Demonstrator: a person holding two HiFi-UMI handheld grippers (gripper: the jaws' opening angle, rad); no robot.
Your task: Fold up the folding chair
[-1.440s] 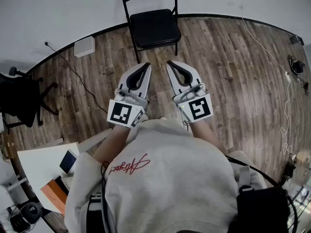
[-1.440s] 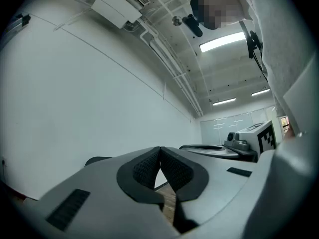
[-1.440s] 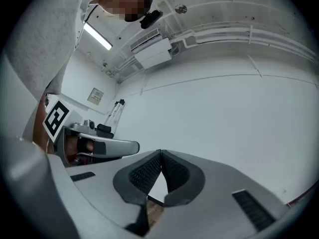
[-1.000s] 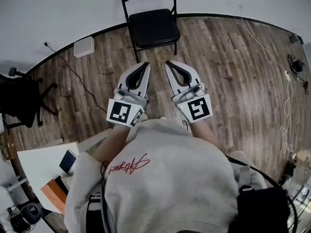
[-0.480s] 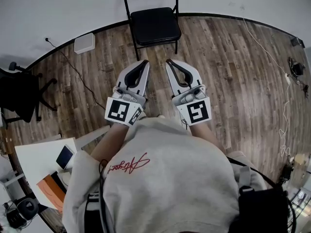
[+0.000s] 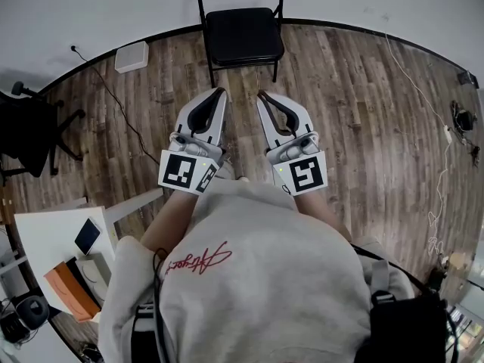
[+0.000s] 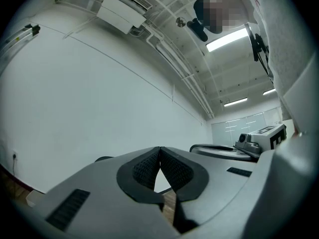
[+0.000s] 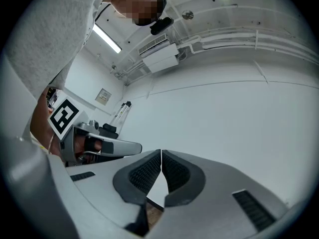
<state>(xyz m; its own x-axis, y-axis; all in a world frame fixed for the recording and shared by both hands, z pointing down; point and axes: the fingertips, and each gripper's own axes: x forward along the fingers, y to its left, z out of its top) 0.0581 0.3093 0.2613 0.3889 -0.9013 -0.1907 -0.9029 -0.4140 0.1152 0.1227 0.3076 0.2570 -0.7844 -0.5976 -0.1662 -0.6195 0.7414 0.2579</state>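
Black folding chair with a thin metal frame and padded seat (image 6: 242,32), standing unfolded at the top of the head view, seat level, backrest up against the white wall (image 6: 91,10), legs on the brown wood-plank floor (image 6: 355,127). Nothing touching it. Just below it, apart from its front legs, the grey-and-white left gripper (image 6: 220,91) and grey-and-white right gripper (image 6: 261,94), side by side, both aimed toward the chair, marker cubes at the near ends. Both pairs of jaws pressed together at the tips in the gripper views, with only wall and a sliver of floor seen through the gap behind them, so clamped on nothing. Below the grippers, a grey sweatshirt with red script (image 6: 257,278) on the person holding them. Further left, a small white box (image 6: 132,56) on the floor at the wall, a thin black cable (image 6: 113,106) running from it, and a black office chair (image 6: 30,131) at the edge. At lower left, a white table (image 6: 41,229). Along the right side, a loose white cable (image 6: 432,112) on the floor.
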